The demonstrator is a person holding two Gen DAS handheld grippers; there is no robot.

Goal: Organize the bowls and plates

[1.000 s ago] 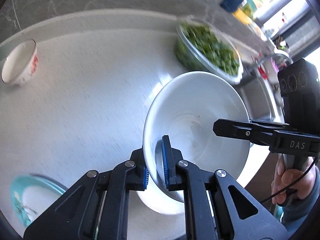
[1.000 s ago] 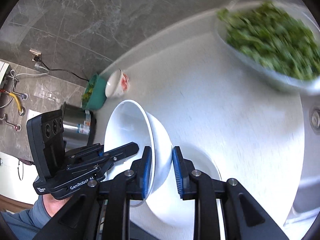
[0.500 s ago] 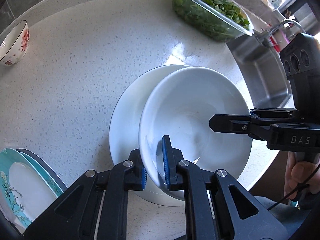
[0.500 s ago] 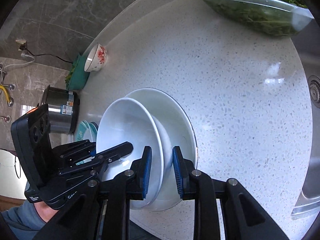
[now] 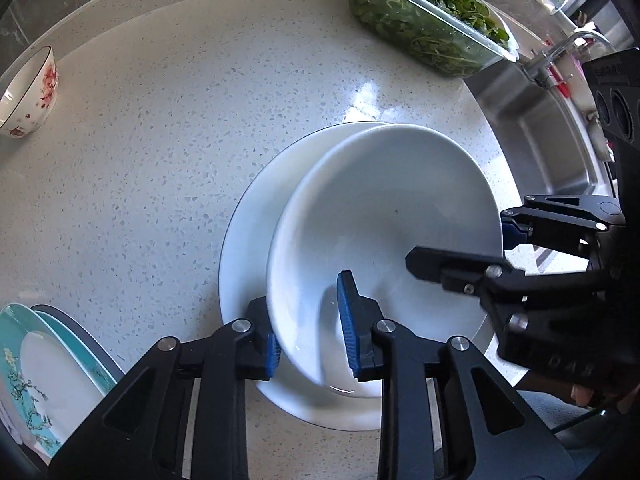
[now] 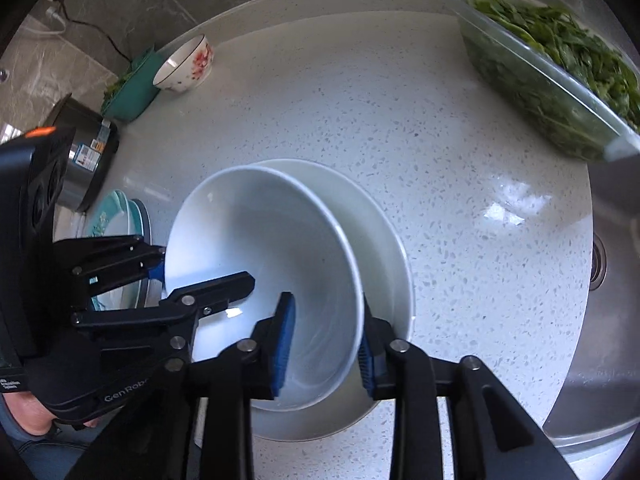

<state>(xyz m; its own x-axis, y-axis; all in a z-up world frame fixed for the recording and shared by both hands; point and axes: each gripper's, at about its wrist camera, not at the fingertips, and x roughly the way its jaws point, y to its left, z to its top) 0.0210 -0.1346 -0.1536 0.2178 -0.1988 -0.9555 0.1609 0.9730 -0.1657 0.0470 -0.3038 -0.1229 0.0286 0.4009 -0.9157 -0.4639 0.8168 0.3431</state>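
White bowl (image 5: pixel 384 220) sat nested in a second white bowl (image 5: pixel 248 232), its rim straddled by both tools: left gripper (image 5: pixel 310 328) and right gripper (image 6: pixel 326 344), each with jaws parted, pads off the rim. Glazed ceramic: likely stiff, slippery, breakable; take it by the rim. Beyond lay speckled countertop (image 5: pixel 160 140); sink (image 5: pixel 552 148) farther right.

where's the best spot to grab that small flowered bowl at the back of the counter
Grip the flowered bowl by its thin rim, one finger inside and one outside the wall. It stands apart on the counter with its mouth open, so the rim is free. The side facing the white bowls looks clearest, since a teal container sits close on its far side.
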